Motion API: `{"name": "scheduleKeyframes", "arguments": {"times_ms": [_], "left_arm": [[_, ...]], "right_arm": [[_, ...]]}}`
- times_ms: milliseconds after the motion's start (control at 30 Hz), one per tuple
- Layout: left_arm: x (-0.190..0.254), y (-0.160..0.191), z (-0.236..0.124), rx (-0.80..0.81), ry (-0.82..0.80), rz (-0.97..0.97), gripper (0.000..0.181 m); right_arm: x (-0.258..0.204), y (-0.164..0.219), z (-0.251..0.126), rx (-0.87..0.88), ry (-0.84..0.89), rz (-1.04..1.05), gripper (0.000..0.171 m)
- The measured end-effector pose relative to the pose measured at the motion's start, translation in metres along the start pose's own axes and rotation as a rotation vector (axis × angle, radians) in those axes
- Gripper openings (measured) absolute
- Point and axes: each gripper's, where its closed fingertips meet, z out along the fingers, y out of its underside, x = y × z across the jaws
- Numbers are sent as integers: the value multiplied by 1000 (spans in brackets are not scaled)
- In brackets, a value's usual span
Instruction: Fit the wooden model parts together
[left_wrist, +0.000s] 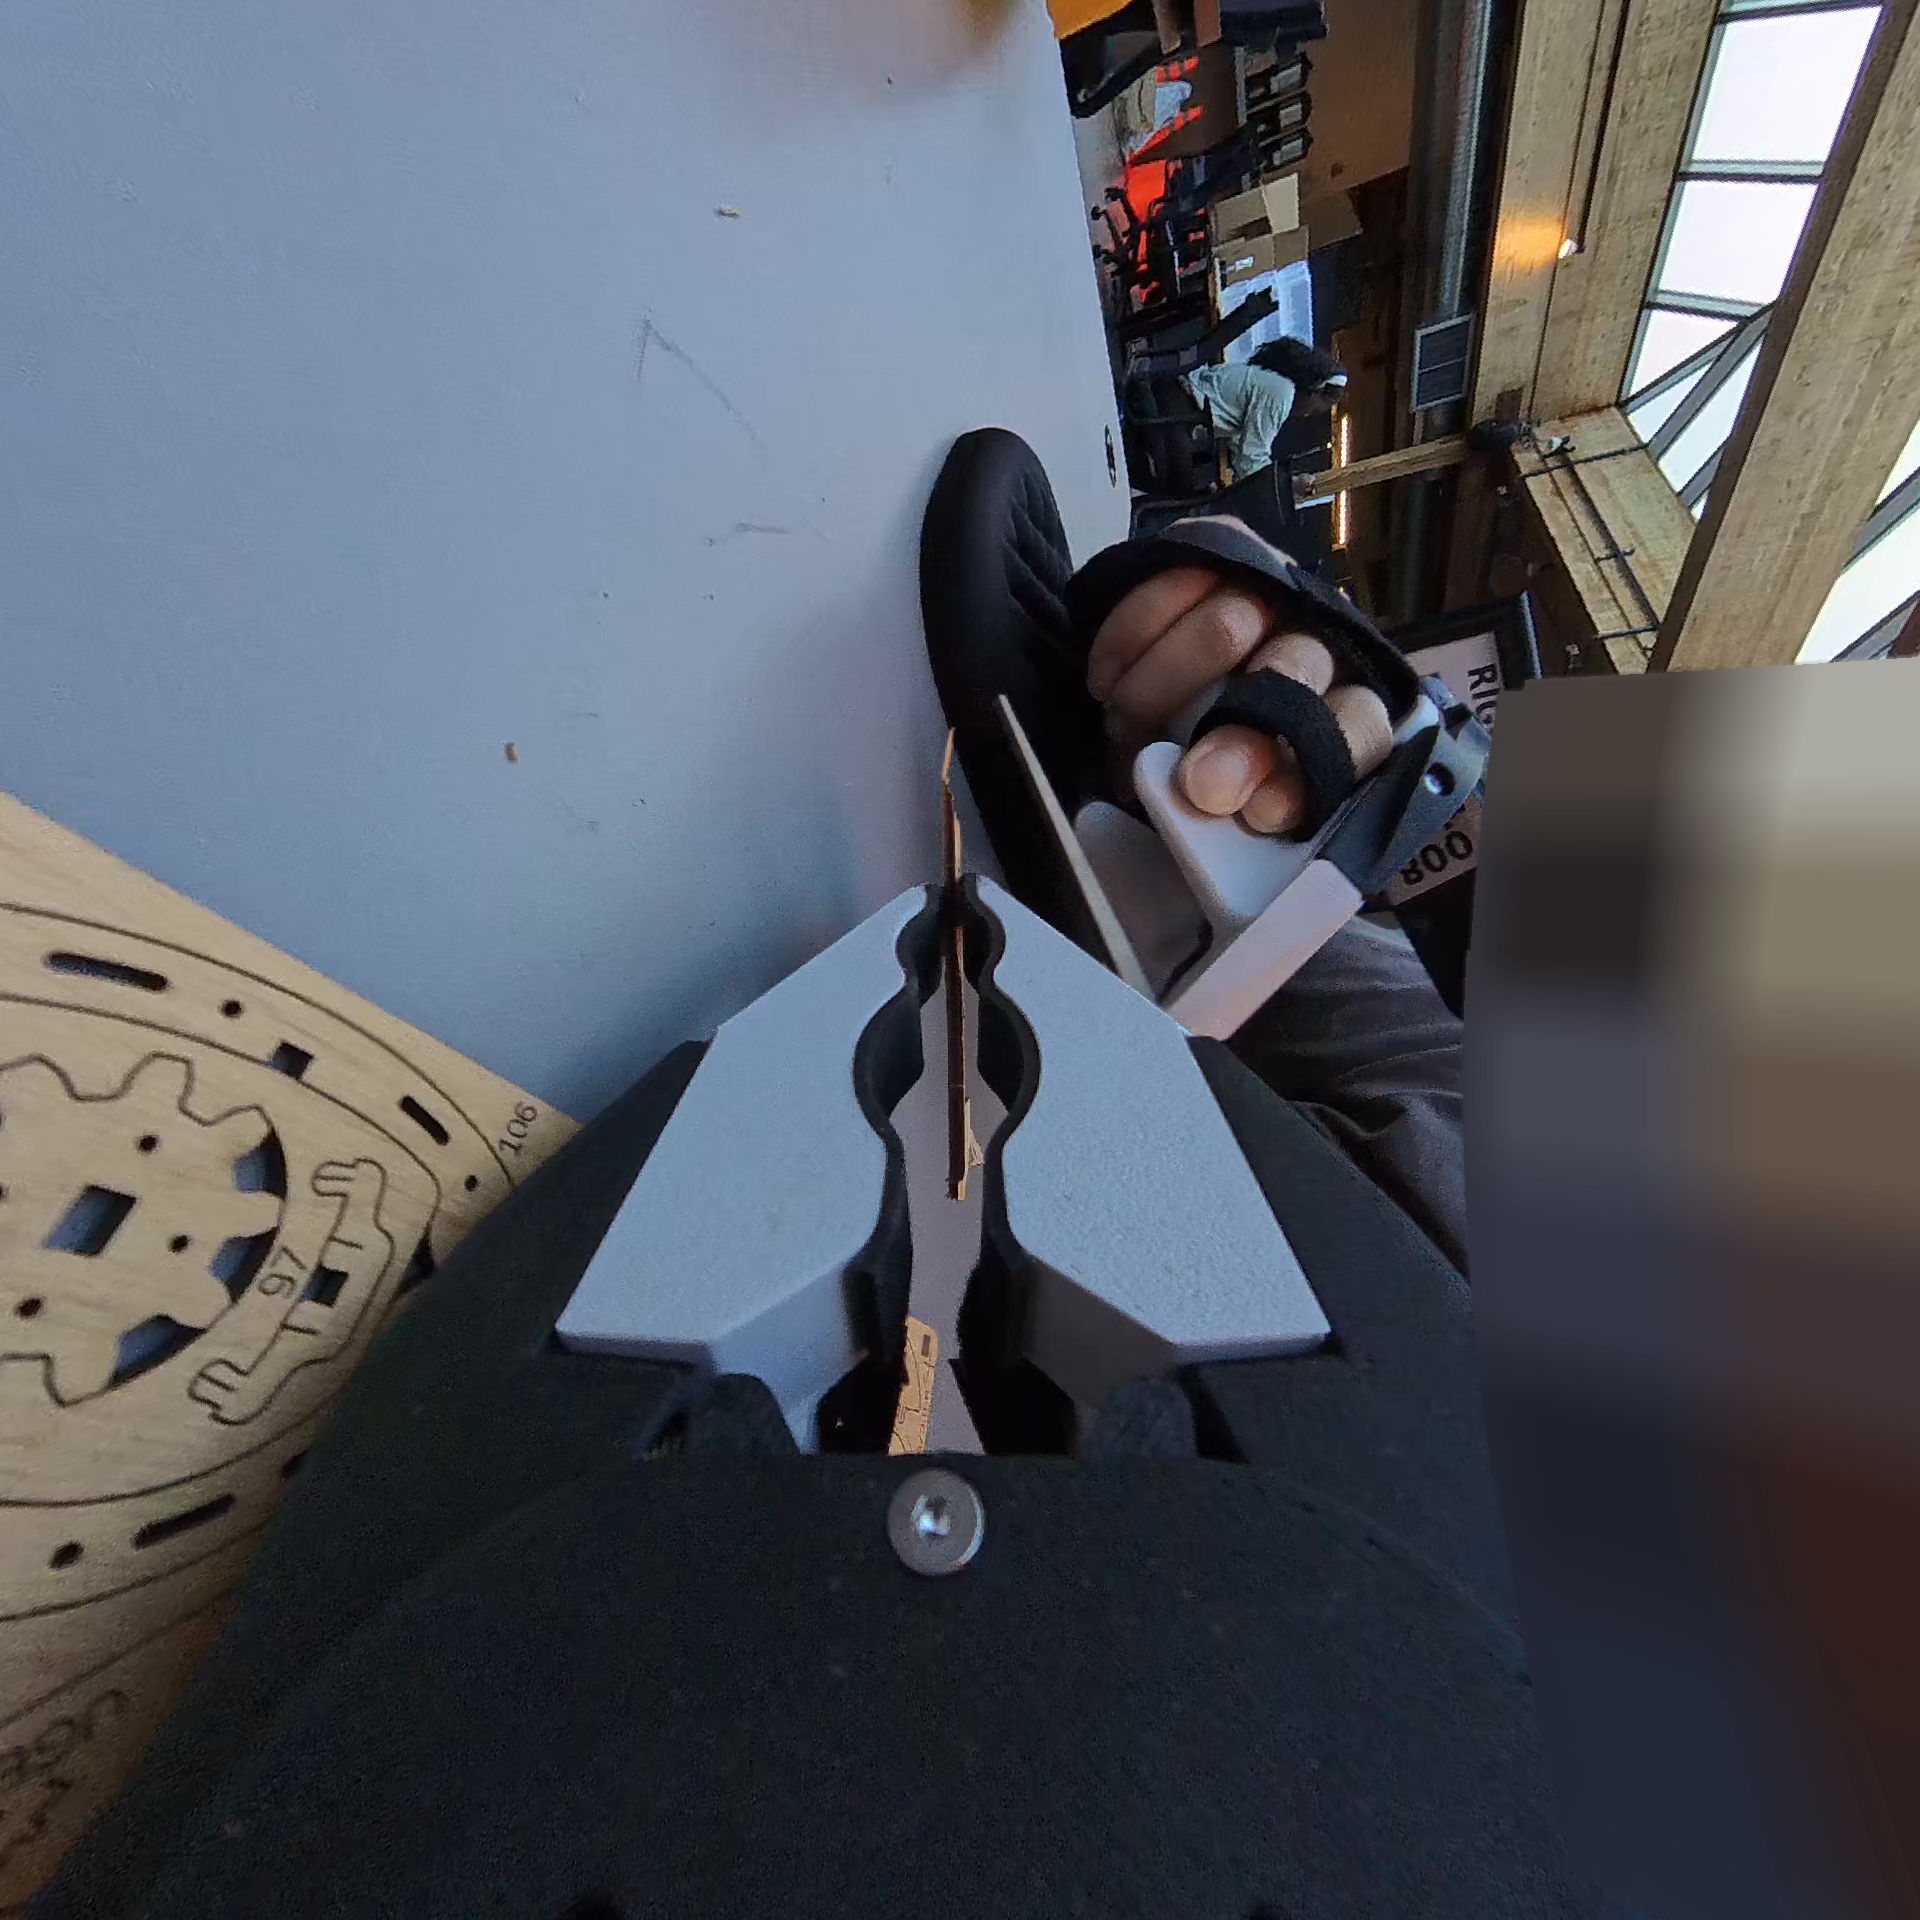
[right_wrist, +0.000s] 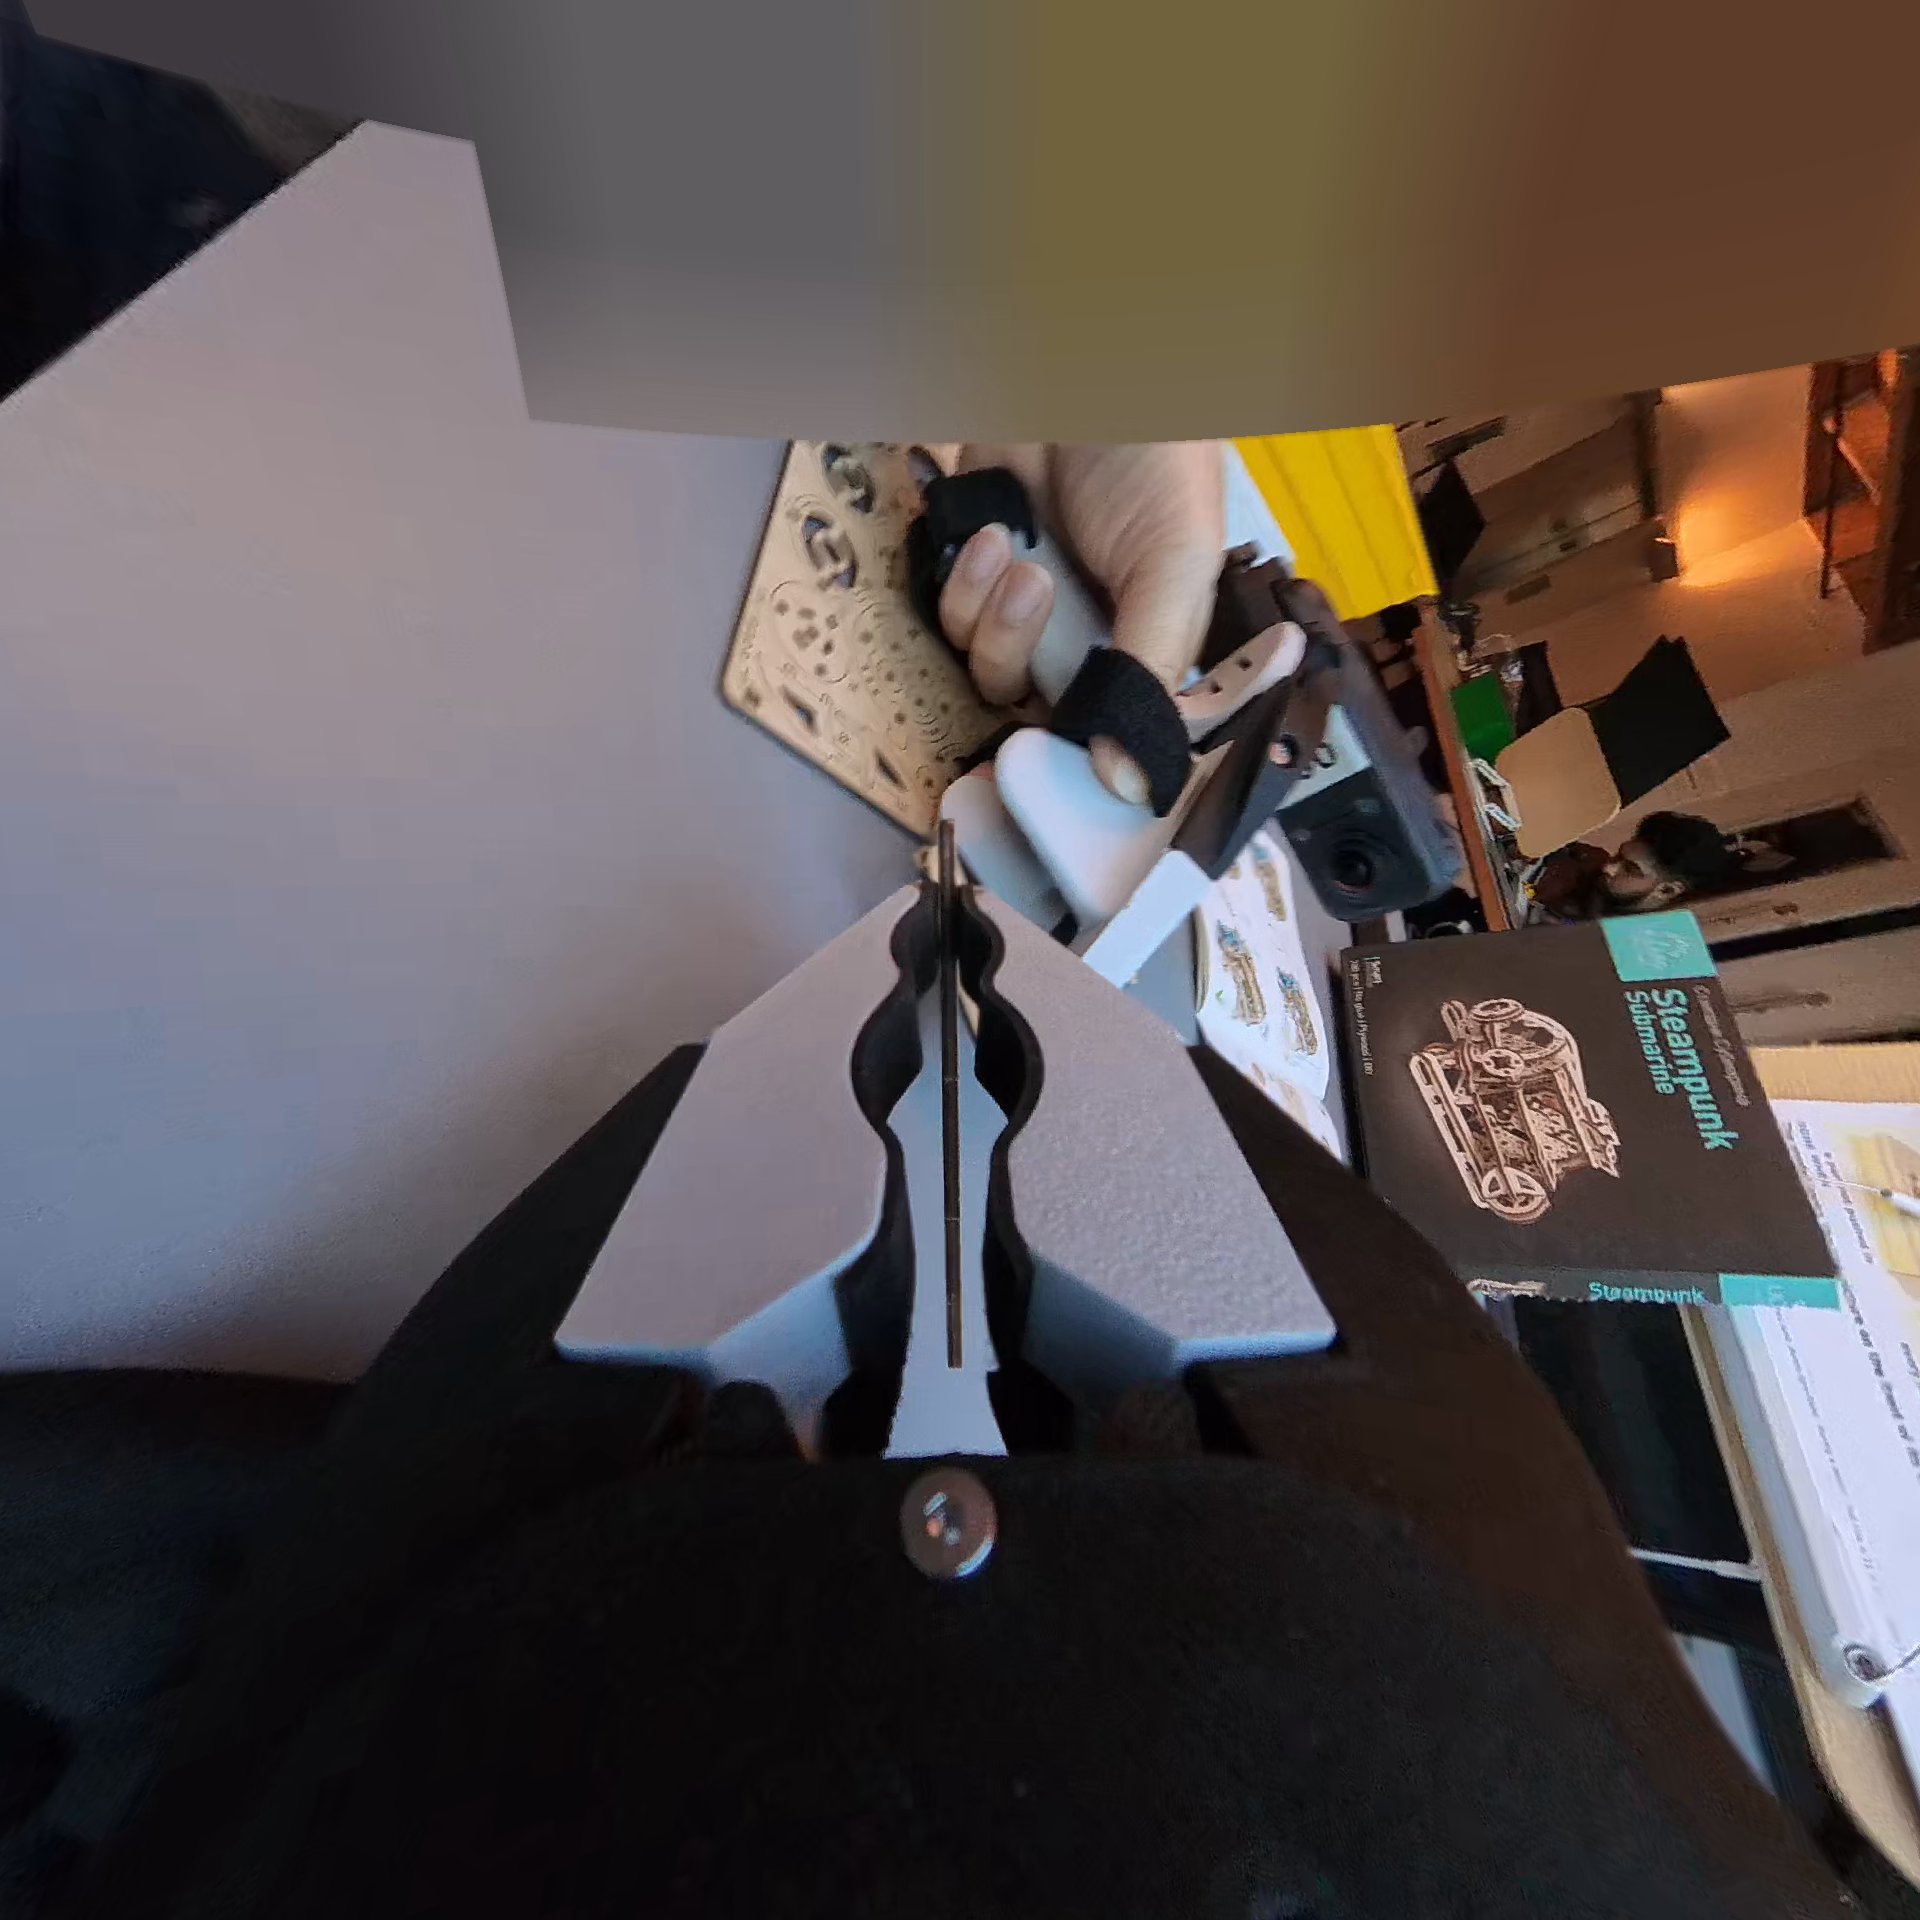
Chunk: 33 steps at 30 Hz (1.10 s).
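My left gripper (left_wrist: 951, 899) is shut on a thin flat wooden part (left_wrist: 953, 997), seen edge-on, whose tip sticks out past the fingertips. My right gripper (right_wrist: 948, 899) is shut on another thin wooden part (right_wrist: 951, 1143), also edge-on. Each view shows the other gripper close ahead: the right one (left_wrist: 1226, 883) held by a hand with black straps, the left one (right_wrist: 1091, 831) likewise. A laser-cut wooden sheet (left_wrist: 156, 1247) with gear outlines lies on the white table at lower left; it also shows in the right wrist view (right_wrist: 831, 644).
White table (left_wrist: 468, 416) fills the left wrist view. A dark kit box (right_wrist: 1558, 1112) lies at the right, with white instruction pages (right_wrist: 1849, 1403) and a sticker sheet (right_wrist: 1257, 997) beside it. A black round object (left_wrist: 987, 623) sits behind the right hand. People sit far off.
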Motion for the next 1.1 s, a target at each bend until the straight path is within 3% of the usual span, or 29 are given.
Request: {"name": "scheduleKeyframes", "arguments": {"times_ms": [100, 200, 267, 400, 633, 800, 1100], "left_arm": [[2, -5, -4, 28, 29, -22, 0], [7, -10, -7, 62, 59, -39, 0], [10, -11, -8, 71, 71, -41, 0], [12, -12, -8, 78, 64, -20, 0], [21, -15, -9, 100, 95, 10, 0], [16, -14, -6, 96, 42, 47, 0], [17, -10, -3, 73, 46, 42, 0]], "right_arm": [[42, -5, -12, 109, 109, 346, 1], [69, 5, -22, 232, 70, 873, 0], [76, 18, -28, 264, 73, 1039, 0], [77, 35, -37, 258, 89, 1101, 0], [71, 38, -35, 156, 123, 985, 0], [55, 50, -17, 28, 1, 1149, 0], [48, 55, -28, -92, -46, 1150, 1]]}}
